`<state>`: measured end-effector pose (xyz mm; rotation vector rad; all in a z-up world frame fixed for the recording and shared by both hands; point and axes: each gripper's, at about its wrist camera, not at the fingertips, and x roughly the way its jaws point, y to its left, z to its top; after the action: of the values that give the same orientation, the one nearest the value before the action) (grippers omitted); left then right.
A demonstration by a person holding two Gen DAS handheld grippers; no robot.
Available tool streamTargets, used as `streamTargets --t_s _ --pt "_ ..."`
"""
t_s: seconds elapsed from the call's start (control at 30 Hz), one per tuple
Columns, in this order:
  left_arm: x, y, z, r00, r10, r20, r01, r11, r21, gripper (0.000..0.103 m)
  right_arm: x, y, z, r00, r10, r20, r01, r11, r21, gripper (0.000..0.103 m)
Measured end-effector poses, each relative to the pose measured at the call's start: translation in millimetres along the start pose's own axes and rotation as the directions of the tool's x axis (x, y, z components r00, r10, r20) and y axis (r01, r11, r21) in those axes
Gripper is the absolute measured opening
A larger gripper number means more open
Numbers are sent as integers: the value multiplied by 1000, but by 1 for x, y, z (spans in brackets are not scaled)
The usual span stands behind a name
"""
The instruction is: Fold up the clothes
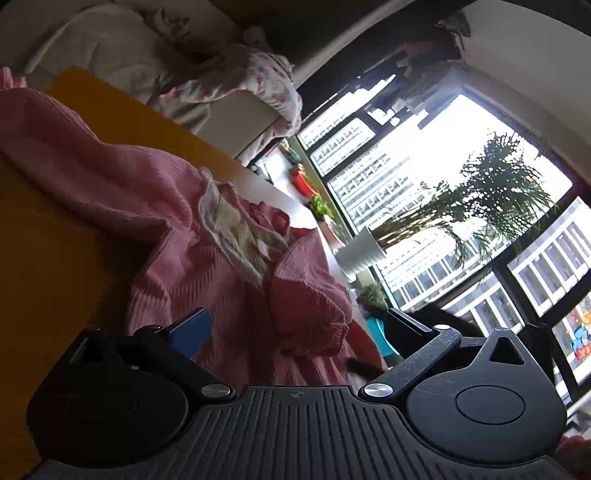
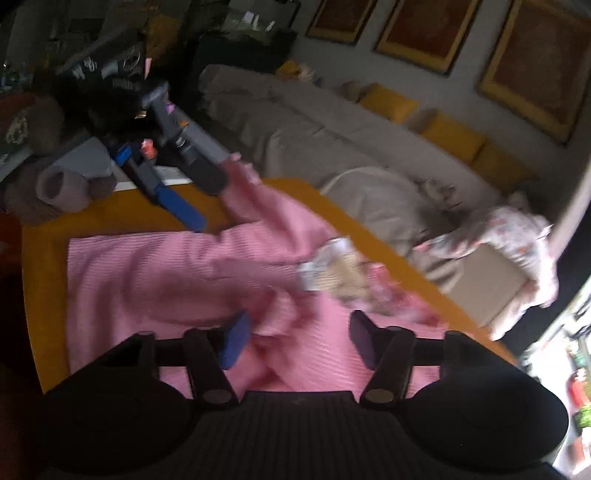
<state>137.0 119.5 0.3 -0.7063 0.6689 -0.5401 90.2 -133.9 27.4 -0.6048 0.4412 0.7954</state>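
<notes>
Past the far edge of my yellow tabletop (image 2: 48, 258) runs a long beige sofa (image 2: 295, 122) with yellow cushions (image 2: 454, 138) lined along its back. A flowered cloth (image 2: 517, 236) hangs over a cardboard box (image 2: 491, 284) beyond the tabletop's right corner. Three framed pictures (image 2: 424, 33) hang on the wall above. Off the right edge, a palm (image 1: 491, 195) in a white pot (image 1: 360, 253) stands before a big window (image 1: 424, 166) with apartment blocks outside.

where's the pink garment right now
The pink garment lies spread on the yellow surface in front of the beige sofa, directly ahead of both grippers.
</notes>
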Motion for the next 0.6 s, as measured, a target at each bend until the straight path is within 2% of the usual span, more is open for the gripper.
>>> streamTargets --t_s 0.03,0.07,0.1,0.13,0.17,0.23,0.3,0.33,0.4,0.43,0.47,0.53,0.57,0.6 --pt "-2 -1 -1 1000 1 2 -1 1000 0 102 13 0 -2 1000 21 -23 -20 999 30 40" --pt "-4 -1 -1 1000 2 4 -2 1000 1 102 25 -4 -3 998 52 -45 -48 995 85 15" --pt "-6 -1 -2 1000 4 7 -4 1000 1 102 33 -18 -5 993 108 -52 -95 973 209 12" --pt "-11 -1 -2 1000 7 13 -7 1000 -1 102 37 -39 -9 986 163 -27 -142 920 365 12" --pt "-16 1 -2 1000 8 22 -8 1000 -2 102 36 -62 -15 981 191 24 -177 844 506 11" --pt "-25 6 -2 999 12 37 -12 1000 -9 103 27 -110 -29 972 178 152 -232 658 717 11" --pt "-31 14 -2 999 22 49 -20 999 -32 103 9 -146 -43 957 110 267 -286 494 821 11" --pt "-32 17 -2 998 25 52 -23 999 -44 103 -1 -162 -48 950 57 307 -301 431 851 11" --pt "-32 23 -2 998 21 54 -18 997 -69 103 -27 -182 -51 939 -94 331 -267 408 873 11" --pt "-30 25 -3 999 15 52 -11 997 -75 103 -40 -189 -50 925 -170 339 -248 403 881 11" --pt "-28 26 -3 999 10 47 -6 997 -78 103 -51 -191 -45 905 -246 346 -225 415 882 11" --pt "-24 26 -3 999 1 36 2 997 -73 103 -73 -195 -36 847 -393 359 -175 432 885 11" --pt "-21 25 -2 1000 -4 29 6 998 -66 103 -81 -195 -29 814 -455 361 -146 442 885 11" --pt "-19 23 -2 1000 -8 23 9 998 -59 103 -83 -192 -20 791 -496 357 -107 462 880 11"
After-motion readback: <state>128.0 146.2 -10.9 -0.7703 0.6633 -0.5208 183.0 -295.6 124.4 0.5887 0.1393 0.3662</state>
